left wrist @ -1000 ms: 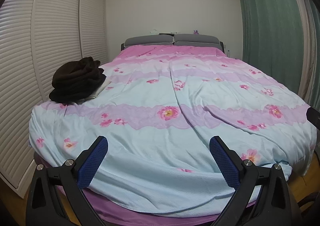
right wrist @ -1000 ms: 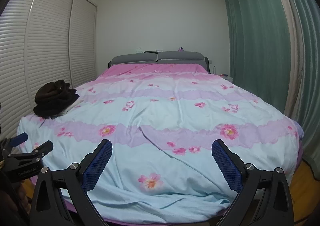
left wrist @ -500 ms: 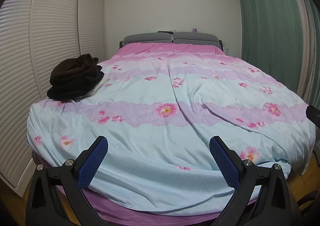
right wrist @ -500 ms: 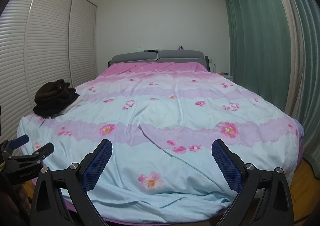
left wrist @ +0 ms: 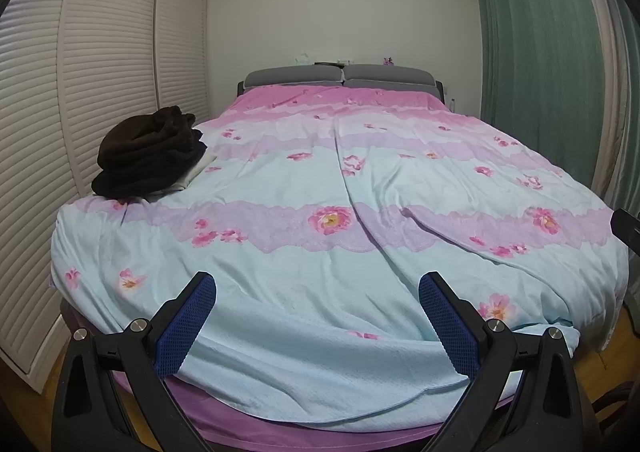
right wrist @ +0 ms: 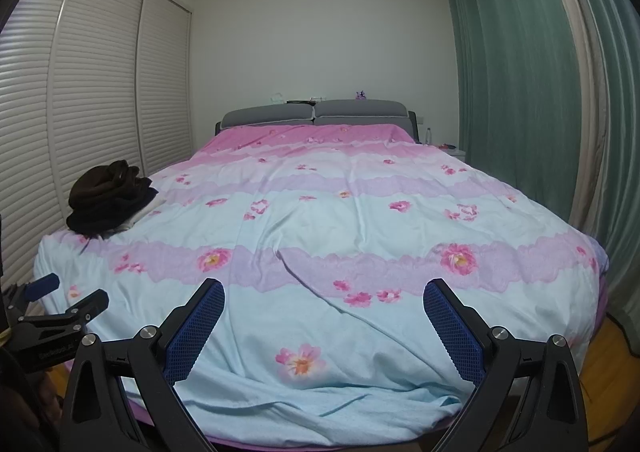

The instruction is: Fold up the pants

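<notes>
A crumpled pile of dark brown pants point(left wrist: 148, 151) lies on the left side of the bed, over a bit of white cloth; it also shows in the right wrist view point(right wrist: 110, 201). My left gripper point(left wrist: 318, 292) is open and empty, held above the foot of the bed, well short of the pile. My right gripper point(right wrist: 324, 300) is open and empty, also over the foot of the bed. The left gripper's fingers point(right wrist: 60, 300) show at the left edge of the right wrist view.
The bed point(left wrist: 360, 191) has a floral light-blue and pink cover with a grey headboard point(left wrist: 340, 75). White louvred wardrobe doors point(left wrist: 80, 71) stand close on the left. Green curtains point(left wrist: 540, 51) hang on the right. Wood floor shows at the bed's corners.
Both views have tilted slightly upward and shifted a little; the bed sits lower in frame. Both grippers stay open and nothing was touched.
</notes>
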